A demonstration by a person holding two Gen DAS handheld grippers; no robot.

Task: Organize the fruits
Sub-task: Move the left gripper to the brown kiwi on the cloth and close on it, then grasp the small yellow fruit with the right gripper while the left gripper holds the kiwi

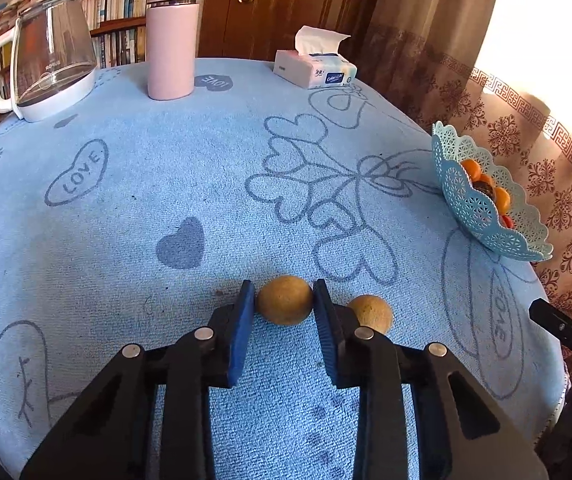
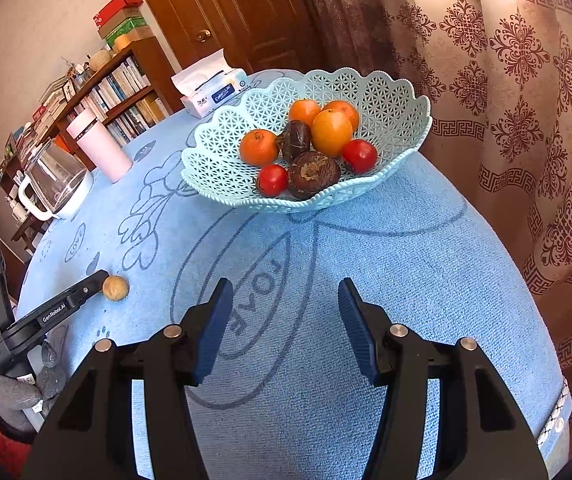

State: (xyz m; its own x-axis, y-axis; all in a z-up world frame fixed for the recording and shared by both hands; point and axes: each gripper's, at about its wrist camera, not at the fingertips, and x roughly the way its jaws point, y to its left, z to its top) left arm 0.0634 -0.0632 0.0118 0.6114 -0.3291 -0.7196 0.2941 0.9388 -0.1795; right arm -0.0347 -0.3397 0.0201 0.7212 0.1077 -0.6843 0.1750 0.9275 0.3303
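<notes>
Round tan fruit (image 1: 284,300), matte, speckled

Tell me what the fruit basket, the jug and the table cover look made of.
Fruit basket: moulded plastic, pale turquoise, matte; pierced lattice wall and scalloped rim. Jug: clear glass body by the see-through sheen, white handle and base probably plastic. Table cover: blue terry-like cloth, looped nap visible, printed hearts.

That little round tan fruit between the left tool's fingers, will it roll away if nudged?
Probably yes: the tan fruit looks nearly spherical, so a nudge could set it rolling, though the towel-like blue cloth may slow it. Its matte, rough-looking skin suggests the left gripper fingers won't slip much. It seems small and likely light.
</notes>
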